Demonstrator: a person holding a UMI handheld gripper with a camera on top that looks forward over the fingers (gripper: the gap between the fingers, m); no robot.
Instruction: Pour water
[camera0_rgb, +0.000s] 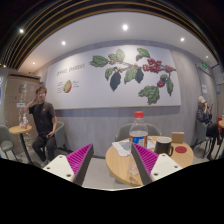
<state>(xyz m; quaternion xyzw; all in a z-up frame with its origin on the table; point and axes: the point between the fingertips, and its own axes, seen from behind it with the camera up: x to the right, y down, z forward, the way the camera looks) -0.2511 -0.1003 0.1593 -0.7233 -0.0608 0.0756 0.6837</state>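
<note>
Nothing's being poured yet: the tool (108, 163) is hanging released and empty-handed, short of the bottle (138, 130) and cup (164, 146) waiting on the desk (115, 168).

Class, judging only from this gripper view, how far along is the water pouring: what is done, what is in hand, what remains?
Done: nothing shows as poured. In hand: nothing; the gripper is open and empty, its fingers short of the round wooden table. The bottle stands upright beyond them, beside a dark cup. Left: approach, grasp the bottle, then pour, probably into that cup.
</note>
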